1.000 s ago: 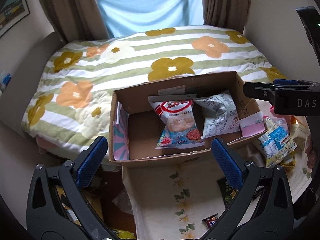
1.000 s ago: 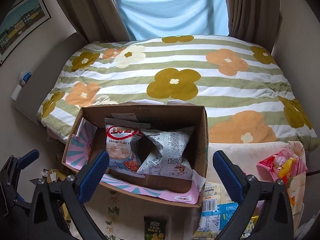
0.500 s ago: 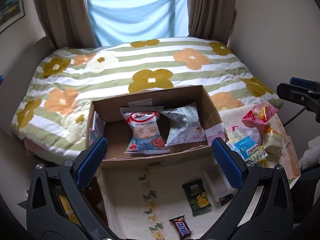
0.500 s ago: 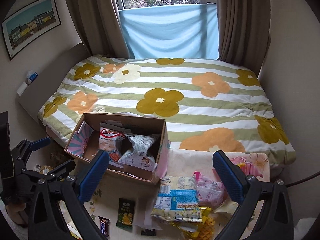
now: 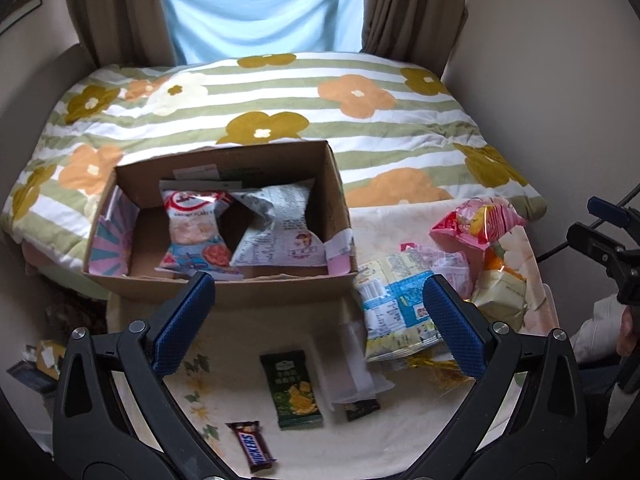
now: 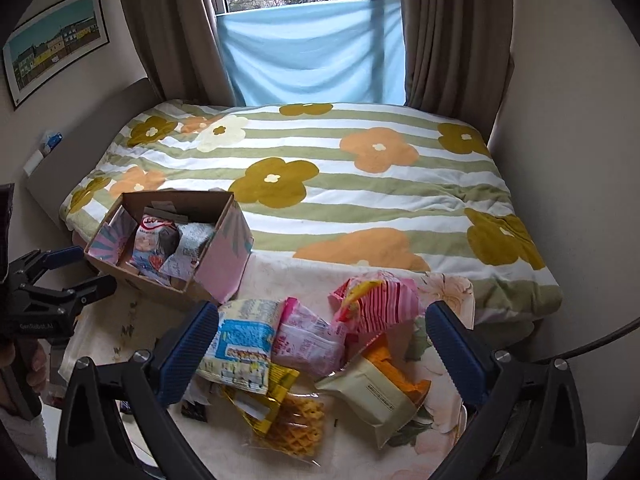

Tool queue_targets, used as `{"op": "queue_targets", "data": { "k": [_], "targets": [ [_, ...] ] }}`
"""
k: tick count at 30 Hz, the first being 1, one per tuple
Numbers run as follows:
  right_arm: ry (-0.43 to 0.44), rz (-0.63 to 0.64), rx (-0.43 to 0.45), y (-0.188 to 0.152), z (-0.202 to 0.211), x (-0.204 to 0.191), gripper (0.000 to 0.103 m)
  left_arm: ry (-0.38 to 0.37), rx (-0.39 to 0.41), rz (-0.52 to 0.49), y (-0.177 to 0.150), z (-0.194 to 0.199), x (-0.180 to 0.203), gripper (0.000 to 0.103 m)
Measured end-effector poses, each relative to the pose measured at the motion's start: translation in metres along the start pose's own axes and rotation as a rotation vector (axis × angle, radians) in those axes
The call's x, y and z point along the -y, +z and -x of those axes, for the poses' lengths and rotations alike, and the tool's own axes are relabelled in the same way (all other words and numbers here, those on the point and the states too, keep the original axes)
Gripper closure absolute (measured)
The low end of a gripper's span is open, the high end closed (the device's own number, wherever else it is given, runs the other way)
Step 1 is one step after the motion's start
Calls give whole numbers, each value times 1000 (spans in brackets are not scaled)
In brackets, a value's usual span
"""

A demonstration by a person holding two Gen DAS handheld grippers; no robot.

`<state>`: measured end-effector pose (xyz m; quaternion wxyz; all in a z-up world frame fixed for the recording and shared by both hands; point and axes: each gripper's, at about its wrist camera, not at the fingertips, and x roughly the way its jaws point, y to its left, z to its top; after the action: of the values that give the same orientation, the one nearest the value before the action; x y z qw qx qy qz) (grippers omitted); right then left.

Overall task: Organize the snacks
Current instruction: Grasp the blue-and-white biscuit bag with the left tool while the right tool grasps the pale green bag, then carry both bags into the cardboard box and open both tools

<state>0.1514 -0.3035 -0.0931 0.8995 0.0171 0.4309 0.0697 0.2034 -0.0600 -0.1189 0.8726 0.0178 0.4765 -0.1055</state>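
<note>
Both tools are spread wide and carry nothing. The left tool (image 5: 318,324) hangs over a cream floral cloth (image 5: 240,392), its blue pads (image 5: 184,322) framing the near wall of the box (image 5: 224,292). The box sits at the foot of the bed (image 5: 280,92), at 11 o'clock from that tool, and holds two bags leaning against each other: a shrimp flakes bag (image 5: 196,228) on the left and a grey printed bag (image 5: 280,228) on the right.

On the cloth just below the left tool lie a green packet (image 5: 296,394), a Snickers bar (image 5: 252,446) at its 7 o'clock, and a small dark wrapper (image 5: 362,408) at its 3 o'clock, apparently partly under a clear sleeve.

The right tool (image 6: 320,346) hovers over the loose pile. A blue and yellow bag (image 6: 244,340) lies by its left pad, touching a pink bag (image 6: 308,340). A pink striped bag (image 6: 376,300) sits at 1 o'clock, a cream pack (image 6: 372,396) at 5 o'clock overlapping an orange pack (image 6: 400,372), and a waffle bag (image 6: 292,424) at 6 o'clock. In this view the box (image 6: 224,264) stands at 10 o'clock.
</note>
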Motion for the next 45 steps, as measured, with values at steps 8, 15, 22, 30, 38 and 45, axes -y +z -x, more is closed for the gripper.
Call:
{"op": "queue_targets", "data": {
  "k": [8, 15, 22, 30, 38, 45],
  "targets": [
    [38, 128, -68, -42, -27, 34, 0, -38, -117, 71, -16, -57, 39, 0],
    [35, 250, -144, -75, -67, 48, 0, -49, -214, 119, -28, -117, 65, 0],
    [88, 275, -179, -95, -98, 63, 0, -41, -255, 159, -31, -156, 75, 0],
    [93, 373, -205, -107, -126, 65, 0, -7, -273, 155, -32, -175, 88, 0],
    [129, 407, -213, -113, -138, 61, 11, -5, -277, 169, -30, -184, 88, 6],
    [116, 470, -224, -118, -144, 51, 36, -29, -272, 166, -33, -177, 83, 26]
  ]
}}
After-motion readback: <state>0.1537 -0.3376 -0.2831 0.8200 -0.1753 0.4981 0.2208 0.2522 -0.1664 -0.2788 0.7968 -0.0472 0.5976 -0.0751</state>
